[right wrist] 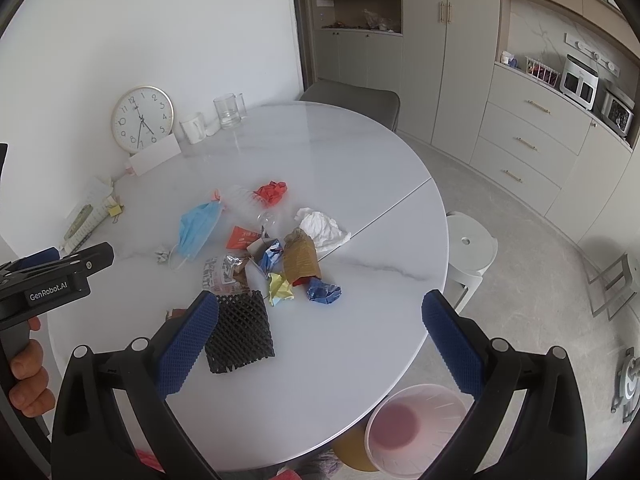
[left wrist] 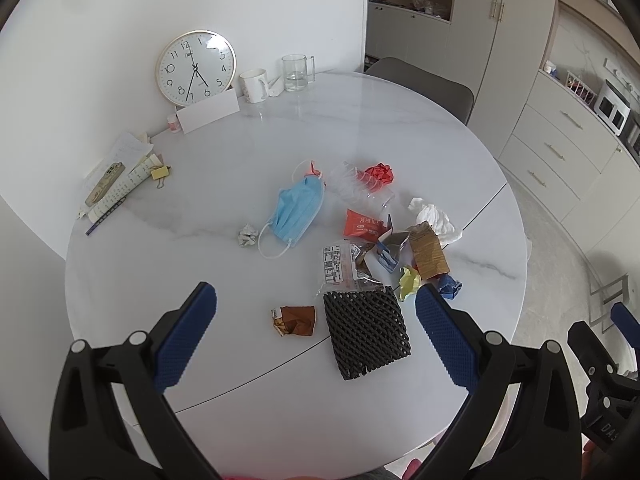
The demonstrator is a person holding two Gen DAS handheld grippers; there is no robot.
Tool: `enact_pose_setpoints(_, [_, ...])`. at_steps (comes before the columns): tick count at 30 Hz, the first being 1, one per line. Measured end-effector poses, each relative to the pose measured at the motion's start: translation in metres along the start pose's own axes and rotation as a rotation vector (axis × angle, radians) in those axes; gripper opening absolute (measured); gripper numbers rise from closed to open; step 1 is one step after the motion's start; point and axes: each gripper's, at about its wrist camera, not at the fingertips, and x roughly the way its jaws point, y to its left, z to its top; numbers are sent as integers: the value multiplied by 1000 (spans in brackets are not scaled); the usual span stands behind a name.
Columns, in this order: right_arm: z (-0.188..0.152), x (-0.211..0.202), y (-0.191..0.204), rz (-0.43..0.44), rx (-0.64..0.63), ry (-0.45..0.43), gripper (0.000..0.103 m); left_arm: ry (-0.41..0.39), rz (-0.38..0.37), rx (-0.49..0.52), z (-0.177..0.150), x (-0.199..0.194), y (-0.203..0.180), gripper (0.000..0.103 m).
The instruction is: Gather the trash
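Note:
Trash lies in the middle of a round white marble table (left wrist: 248, 364) (right wrist: 340, 344): a black foam net (left wrist: 366, 330) (right wrist: 240, 330), a blue face mask (left wrist: 298, 212) (right wrist: 198, 224), a brown wrapper (left wrist: 298, 320), a white tissue (left wrist: 434, 216) (right wrist: 322, 228), a red crumpled paper (left wrist: 378, 172) (right wrist: 272, 192), a yellow scrap (left wrist: 410, 282) (right wrist: 280, 288) and a blue crumpled foil (right wrist: 324, 292). My left gripper (left wrist: 316, 306) is open and empty above the near table edge. My right gripper (right wrist: 320, 312) is open and empty, also above the near side.
A clock (left wrist: 196, 68), a mug (left wrist: 254, 86), a glass (left wrist: 298, 72) and papers (left wrist: 116, 172) stand at the table's far side by the wall. A pink-bottomed translucent bin (right wrist: 416, 428) sits on the floor below the near table edge. A white stool (right wrist: 470, 246) stands to the right.

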Motion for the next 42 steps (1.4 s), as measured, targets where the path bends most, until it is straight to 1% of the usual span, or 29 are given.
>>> enact_pose_setpoints(42, [0,7,1,-2,-1,17,101,6,7,1,1,3,2,95])
